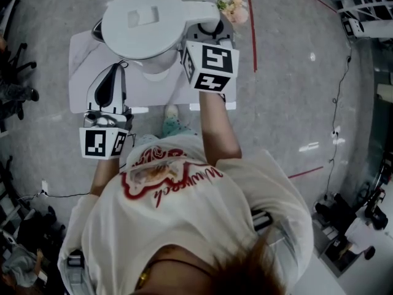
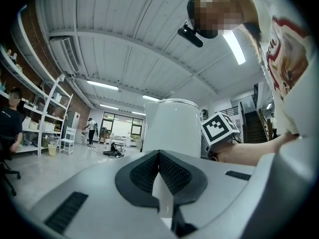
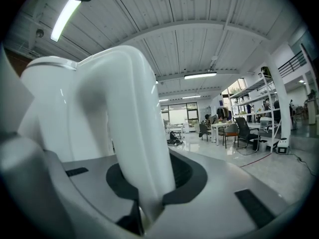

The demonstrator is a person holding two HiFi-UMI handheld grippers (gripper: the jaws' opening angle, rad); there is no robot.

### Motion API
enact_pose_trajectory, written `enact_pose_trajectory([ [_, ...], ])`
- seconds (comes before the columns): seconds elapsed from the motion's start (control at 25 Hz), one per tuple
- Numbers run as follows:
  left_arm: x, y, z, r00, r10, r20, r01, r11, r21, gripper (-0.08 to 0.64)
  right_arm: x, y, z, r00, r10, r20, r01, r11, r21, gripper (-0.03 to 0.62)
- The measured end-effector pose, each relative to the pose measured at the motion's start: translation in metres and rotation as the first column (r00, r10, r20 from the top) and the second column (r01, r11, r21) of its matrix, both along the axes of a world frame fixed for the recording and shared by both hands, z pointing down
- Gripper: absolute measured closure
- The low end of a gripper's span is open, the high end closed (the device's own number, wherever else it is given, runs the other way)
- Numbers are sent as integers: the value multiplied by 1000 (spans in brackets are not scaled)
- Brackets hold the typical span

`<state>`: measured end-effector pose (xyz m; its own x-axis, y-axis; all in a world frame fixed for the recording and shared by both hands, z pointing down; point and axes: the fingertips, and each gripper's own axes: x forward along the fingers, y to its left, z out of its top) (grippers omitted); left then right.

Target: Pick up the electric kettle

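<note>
Now, over on the left, the left gripper (image 2: 159,154) hangs level above the white table (image 1: 80,72), jaws pinched together on nothing and nose toward the electric kettle (image 1: 142,18), likely standing by to steady the body. Centre stage, the kettle is over the far part of the table, though whether it's clear of the surface I can't tell. On the right, the right gripper (image 3: 149,180) is clamped narrow across the handle (image 3: 127,118), the natural place to carry the weight.

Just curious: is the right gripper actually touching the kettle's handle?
Touching. The right gripper view shows the kettle handle clamped between the jaws of the right gripper.
</note>
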<state>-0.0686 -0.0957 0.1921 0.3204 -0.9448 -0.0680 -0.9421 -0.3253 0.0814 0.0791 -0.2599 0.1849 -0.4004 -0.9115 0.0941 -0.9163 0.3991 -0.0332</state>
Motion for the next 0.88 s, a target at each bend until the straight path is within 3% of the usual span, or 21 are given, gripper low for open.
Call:
enact_pose_trajectory([
  [0.36,2,35,-3,1000,6,1,-6,1000,15,561,8,39,-4,1000,16,23,-16,1000,3,531],
  [0.88,-11,178,-15,997,81,13,-81,996,30,561,11,195,-5,995,102,14,-102,995,4,531],
])
